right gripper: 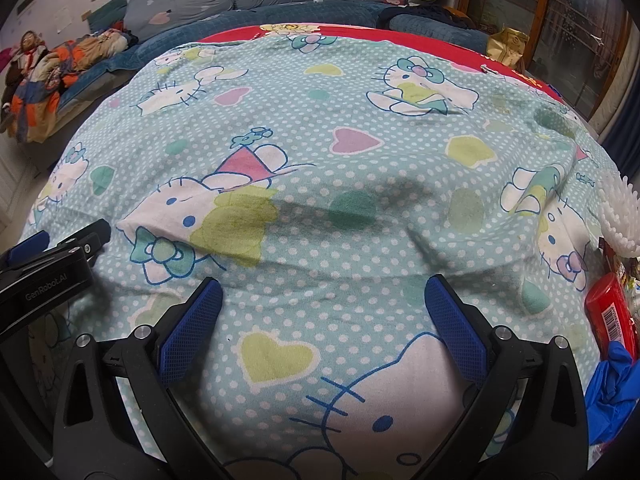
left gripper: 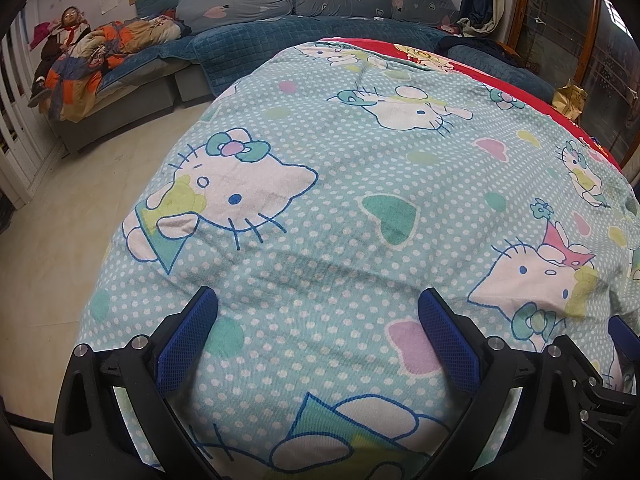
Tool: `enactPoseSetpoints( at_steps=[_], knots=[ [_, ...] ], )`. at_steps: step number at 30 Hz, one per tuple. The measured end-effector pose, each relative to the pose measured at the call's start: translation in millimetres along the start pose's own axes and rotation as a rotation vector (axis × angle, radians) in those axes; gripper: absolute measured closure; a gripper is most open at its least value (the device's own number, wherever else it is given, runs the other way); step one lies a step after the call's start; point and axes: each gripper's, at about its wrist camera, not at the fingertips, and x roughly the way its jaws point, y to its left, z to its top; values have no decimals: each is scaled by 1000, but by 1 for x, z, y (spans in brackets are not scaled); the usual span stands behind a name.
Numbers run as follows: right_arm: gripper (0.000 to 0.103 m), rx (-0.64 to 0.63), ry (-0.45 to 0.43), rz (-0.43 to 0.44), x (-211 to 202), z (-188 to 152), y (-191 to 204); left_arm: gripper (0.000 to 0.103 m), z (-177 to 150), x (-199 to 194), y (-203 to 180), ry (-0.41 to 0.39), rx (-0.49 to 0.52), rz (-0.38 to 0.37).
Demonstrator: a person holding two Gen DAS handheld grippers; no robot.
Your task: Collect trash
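Observation:
A table covered by a teal cartoon-cat cloth (left gripper: 340, 208) (right gripper: 320, 184) fills both views. My left gripper (left gripper: 318, 300) is open just above the cloth with nothing between its blue pads. My right gripper (right gripper: 322, 290) is open too, also empty. At the right edge of the right wrist view lie a red packet with a barcode (right gripper: 610, 316), a crumpled blue wrapper (right gripper: 614, 388) and a white spiky plastic piece (right gripper: 622, 216). The left gripper's body (right gripper: 48, 272) shows at the left of that view. A gold bag (right gripper: 506, 46) (left gripper: 570, 100) stands at the table's far right edge.
A blue sectional sofa (left gripper: 280, 28) with heart-print cushions runs behind the table. A person (left gripper: 60, 40) lies on it at the left under an orange blanket. Pale floor (left gripper: 80, 216) opens to the left. A wood-framed glass door (right gripper: 560, 20) stands at the right.

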Motion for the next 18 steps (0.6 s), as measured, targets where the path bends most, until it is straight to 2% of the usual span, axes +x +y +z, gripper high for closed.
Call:
enactPoseSetpoints(
  at_steps=[18],
  knots=[
    [9,0,0,0,0,0,0,5,0,0,0,1,3,5]
  ],
)
